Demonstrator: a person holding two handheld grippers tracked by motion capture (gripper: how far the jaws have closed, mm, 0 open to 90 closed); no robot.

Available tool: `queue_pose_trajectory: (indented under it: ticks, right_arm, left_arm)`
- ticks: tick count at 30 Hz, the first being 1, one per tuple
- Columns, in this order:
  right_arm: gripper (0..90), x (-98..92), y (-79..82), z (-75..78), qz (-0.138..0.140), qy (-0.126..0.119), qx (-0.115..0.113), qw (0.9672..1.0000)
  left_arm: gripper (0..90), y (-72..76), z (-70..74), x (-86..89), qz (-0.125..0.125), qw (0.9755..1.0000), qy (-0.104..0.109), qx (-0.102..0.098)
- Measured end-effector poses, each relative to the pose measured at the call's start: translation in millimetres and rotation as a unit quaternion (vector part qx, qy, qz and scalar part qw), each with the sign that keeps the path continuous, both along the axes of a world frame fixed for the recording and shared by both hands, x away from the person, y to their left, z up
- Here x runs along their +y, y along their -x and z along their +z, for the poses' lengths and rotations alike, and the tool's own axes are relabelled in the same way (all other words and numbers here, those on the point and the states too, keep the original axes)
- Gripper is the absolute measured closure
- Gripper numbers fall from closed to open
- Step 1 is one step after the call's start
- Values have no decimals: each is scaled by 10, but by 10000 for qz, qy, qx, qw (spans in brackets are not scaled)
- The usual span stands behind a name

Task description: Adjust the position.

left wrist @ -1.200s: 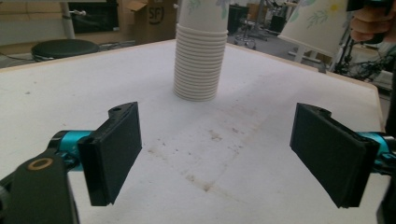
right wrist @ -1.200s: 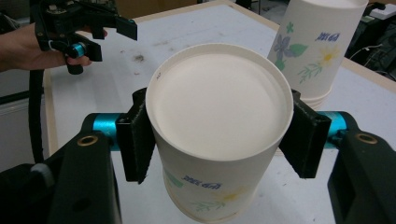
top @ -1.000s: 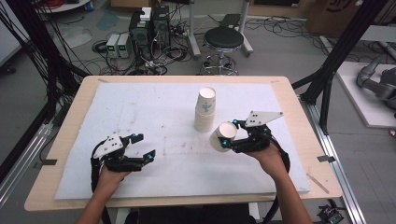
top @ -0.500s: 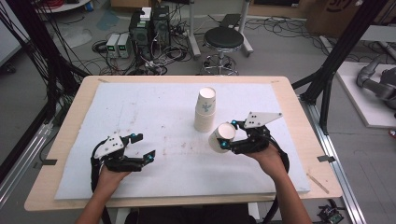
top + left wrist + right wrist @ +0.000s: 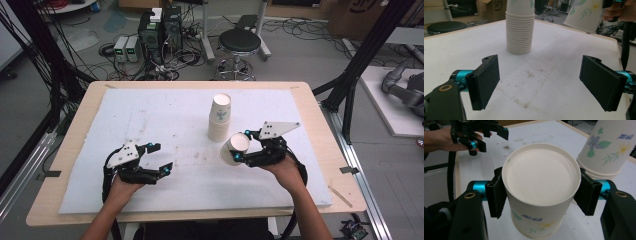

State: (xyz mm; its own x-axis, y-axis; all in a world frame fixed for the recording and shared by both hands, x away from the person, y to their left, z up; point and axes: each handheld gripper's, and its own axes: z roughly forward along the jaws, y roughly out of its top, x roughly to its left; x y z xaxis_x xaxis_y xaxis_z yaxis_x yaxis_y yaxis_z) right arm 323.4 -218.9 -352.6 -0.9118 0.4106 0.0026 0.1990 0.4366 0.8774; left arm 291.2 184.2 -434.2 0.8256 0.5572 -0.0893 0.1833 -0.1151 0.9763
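Your right gripper (image 5: 239, 146) grips a single paper cup (image 5: 235, 148) between its jaws, tilted with its empty mouth toward you at frame centre-right in the high view, just below and beside the stack of cups (image 5: 219, 117) standing upright at upper centre. Your left gripper (image 5: 159, 157) sits lower left, jaws spread wide with nothing between them, well apart from both. The white mat (image 5: 150, 115) lies bare between the grippers and out toward the wooden table edge (image 5: 75, 120).
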Motion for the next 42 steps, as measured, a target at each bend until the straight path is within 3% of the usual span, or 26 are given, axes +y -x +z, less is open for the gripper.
queue_pose_trajectory:
  ticks: [3, 7, 9, 12, 16, 37, 42]
  right_arm:
    - [352, 54, 23, -5, 140, -5, -12, 9999]
    - [351, 116, 25, -6, 280, -25, 7, 9996]
    - [351, 133, 27, -10, 336, -17, 3, 9994]
    - [351, 152, 26, -14, 354, -18, 11, 9994]
    - [351, 193, 36, -19, 435, -9, 17, 9991]
    - [351, 284, 79, -39, 768, -99, 61, 9970]
    - [351, 307, 72, -56, 806, -79, 76, 9967]
  left_arm:
    - [165, -2, 35, -66, -202, 9998, 30, -89]
    - [171, -5, 71, -154, -516, 9974, 60, -493]
    - [171, -23, 88, -205, -644, 9969, 70, -441]
    - [160, -55, 106, -285, -787, 9968, 39, -157]
    - [159, -77, 125, -420, -1019, 9948, 43, -28]
    - [163, -140, 208, -930, -1793, 9837, -70, -138]
    - [163, -162, 204, -979, -1829, 9830, -100, -133]
